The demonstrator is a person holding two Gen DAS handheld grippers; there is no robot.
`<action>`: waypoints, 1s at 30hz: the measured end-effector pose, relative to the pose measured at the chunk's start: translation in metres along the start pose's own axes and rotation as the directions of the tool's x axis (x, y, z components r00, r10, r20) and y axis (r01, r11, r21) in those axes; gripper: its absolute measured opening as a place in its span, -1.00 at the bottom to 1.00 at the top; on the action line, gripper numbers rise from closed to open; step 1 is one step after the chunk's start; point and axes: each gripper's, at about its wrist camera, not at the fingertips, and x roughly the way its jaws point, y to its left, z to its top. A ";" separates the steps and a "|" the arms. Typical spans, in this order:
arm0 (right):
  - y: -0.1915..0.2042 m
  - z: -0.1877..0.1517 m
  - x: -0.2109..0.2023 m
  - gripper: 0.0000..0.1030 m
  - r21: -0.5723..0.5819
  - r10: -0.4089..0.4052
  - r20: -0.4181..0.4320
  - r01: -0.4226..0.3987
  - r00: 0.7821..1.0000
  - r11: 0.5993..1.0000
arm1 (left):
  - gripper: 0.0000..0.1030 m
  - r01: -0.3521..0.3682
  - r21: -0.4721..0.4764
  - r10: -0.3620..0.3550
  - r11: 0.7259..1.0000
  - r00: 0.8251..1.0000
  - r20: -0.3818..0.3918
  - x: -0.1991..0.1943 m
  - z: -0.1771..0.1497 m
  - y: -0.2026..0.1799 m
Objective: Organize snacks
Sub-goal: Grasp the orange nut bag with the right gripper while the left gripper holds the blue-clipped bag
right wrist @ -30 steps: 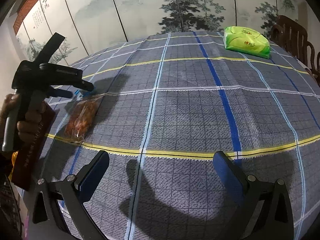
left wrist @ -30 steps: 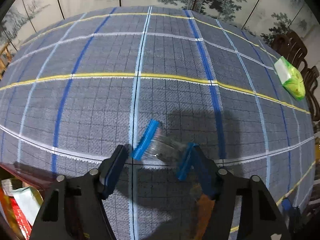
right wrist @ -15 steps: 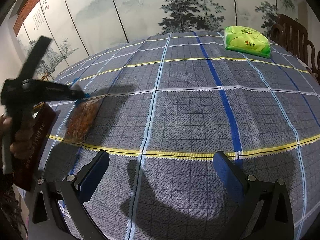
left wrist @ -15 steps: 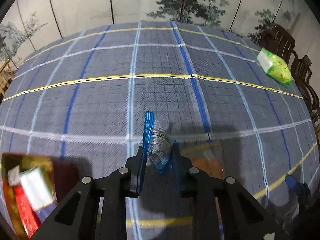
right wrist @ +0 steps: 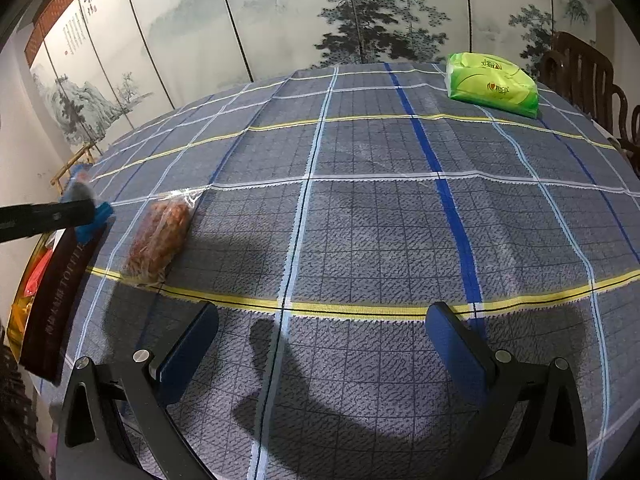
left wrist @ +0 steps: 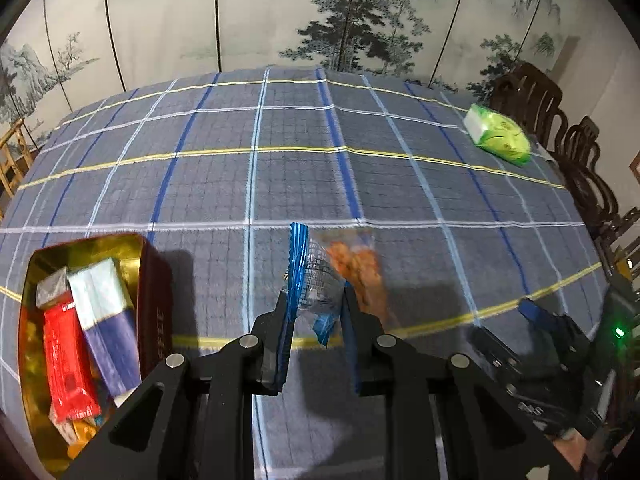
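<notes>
My left gripper (left wrist: 314, 312) is shut on the blue-sealed top of a clear snack bag (left wrist: 316, 280) holding orange snacks; the bag is lifted at that end. In the right wrist view the same snack bag (right wrist: 162, 236) trails on the tablecloth at the left, beside the left gripper (right wrist: 86, 212). A gold-lined tin (left wrist: 150, 304) with several packaged snacks stands at the lower left of the left wrist view; its dark side shows in the right wrist view (right wrist: 52, 304). My right gripper (right wrist: 320, 340) is open and empty above the cloth.
A green tissue pack (left wrist: 500, 140) lies at the far right of the table, also in the right wrist view (right wrist: 492, 82). Dark wooden chairs (left wrist: 560, 132) stand along the right edge. A painted folding screen (left wrist: 320, 12) stands behind the table.
My left gripper shut on the snack bag's top, then lifted and drew back toward the tin, which has come into view. The right gripper has not moved.
</notes>
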 end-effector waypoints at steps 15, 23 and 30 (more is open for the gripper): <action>-0.001 0.000 0.000 1.00 0.003 -0.021 -0.001 0.021 1.000 1.000 | -0.63 0.017 -0.018 -0.017 1.000 1.000 -0.023 -0.024 -0.039 0.002; 0.018 0.007 -0.008 1.00 -0.009 0.092 0.038 -0.091 0.995 0.996 | -0.63 0.007 -0.004 -0.007 1.000 1.000 -0.014 -0.043 -0.058 0.004; 0.082 0.029 0.026 0.99 -0.046 0.225 -0.042 -0.227 0.974 0.973 | -0.63 0.012 -0.009 -0.012 1.000 1.000 0.009 -0.062 -0.067 0.013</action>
